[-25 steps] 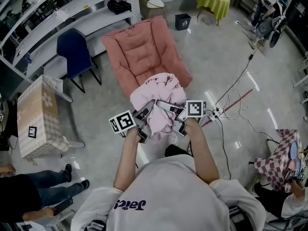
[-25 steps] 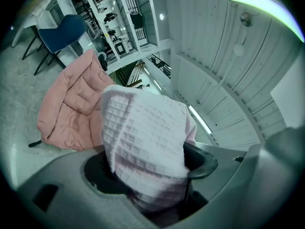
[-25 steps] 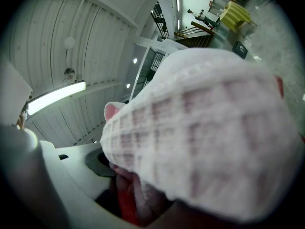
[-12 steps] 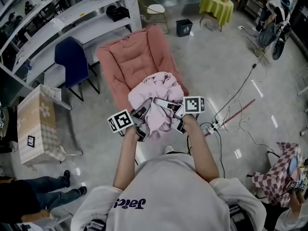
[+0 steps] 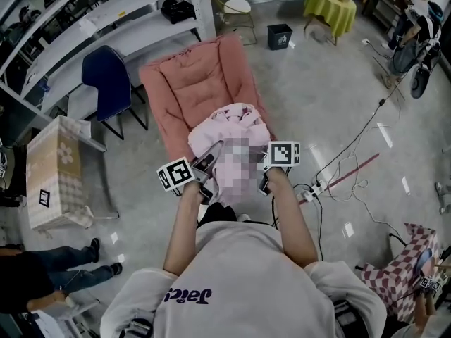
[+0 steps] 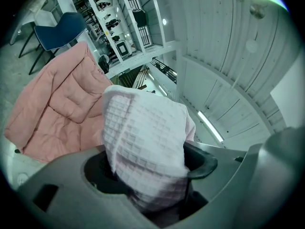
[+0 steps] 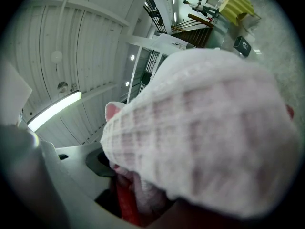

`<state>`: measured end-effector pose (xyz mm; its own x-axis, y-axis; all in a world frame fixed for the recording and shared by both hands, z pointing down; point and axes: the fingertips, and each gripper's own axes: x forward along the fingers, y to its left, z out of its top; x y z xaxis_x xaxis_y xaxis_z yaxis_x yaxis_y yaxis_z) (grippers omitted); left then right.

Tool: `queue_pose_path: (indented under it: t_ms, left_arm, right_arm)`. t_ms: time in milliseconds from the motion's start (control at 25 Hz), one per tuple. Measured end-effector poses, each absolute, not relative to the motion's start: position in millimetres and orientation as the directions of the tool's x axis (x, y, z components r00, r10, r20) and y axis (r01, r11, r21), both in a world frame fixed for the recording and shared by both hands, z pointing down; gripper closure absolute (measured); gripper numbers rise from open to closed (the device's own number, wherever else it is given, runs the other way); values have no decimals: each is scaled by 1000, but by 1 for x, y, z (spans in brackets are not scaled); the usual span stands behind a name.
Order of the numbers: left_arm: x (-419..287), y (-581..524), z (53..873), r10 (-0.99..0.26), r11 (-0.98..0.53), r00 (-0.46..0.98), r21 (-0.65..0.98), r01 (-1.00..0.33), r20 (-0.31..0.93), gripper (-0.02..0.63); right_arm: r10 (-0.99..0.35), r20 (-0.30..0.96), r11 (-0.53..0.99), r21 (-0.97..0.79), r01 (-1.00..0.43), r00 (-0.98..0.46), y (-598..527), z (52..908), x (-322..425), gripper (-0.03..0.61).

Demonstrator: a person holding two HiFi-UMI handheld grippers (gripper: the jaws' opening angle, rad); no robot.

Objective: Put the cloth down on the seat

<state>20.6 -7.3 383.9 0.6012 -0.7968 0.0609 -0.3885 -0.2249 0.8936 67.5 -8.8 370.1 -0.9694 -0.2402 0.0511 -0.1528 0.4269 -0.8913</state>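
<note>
Our left gripper point(image 5: 208, 162) and right gripper point(image 5: 263, 166) jaws each pinch the pink waffle cloth point(image 5: 236, 122) over the chair seat point(image 5: 201, 94); lowering and releasing it seem to remain.

Waffle-textured soft cloth point(image 6: 143, 142), quilted matt fabric seat point(image 5: 197, 83), glossy floor point(image 5: 317, 83).

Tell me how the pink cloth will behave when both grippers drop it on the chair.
Probably floppy: the cloth bunches in folds between the left gripper and right gripper. Its waffle weave looks light and grippy, so it should slump in a heap on the chair, not slide.
</note>
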Motion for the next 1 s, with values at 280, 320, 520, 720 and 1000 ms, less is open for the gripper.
queue_pose_path:
  t_ms: [280, 320, 520, 720, 1000]
  left_arm:
    - [3, -33, 401, -807, -219, 585, 880, -423, 80, 273]
    - [0, -38, 406, -810, -216, 581, 880, -422, 80, 273]
    - [-19, -72, 422, -817, -209, 572, 887, -412, 73, 273]
    - [-43, -107, 441, -809, -192, 580, 885, -423, 102, 275]
    - [-68, -150, 480, -787, -165, 596, 878, -449, 157, 285]
  right_arm:
    - [-220, 48, 420, -897, -139, -974, -34, 390, 50, 242]
    - [-215, 55, 424, -894, -143, -975, -40, 394, 47, 244]
    - [-194, 79, 438, -885, -158, -978, -75, 409, 29, 244]
    - [-192, 92, 432, -886, -168, -977, -111, 429, 5, 244]
    - [-178, 149, 398, -893, -209, -973, -153, 470, -20, 242]
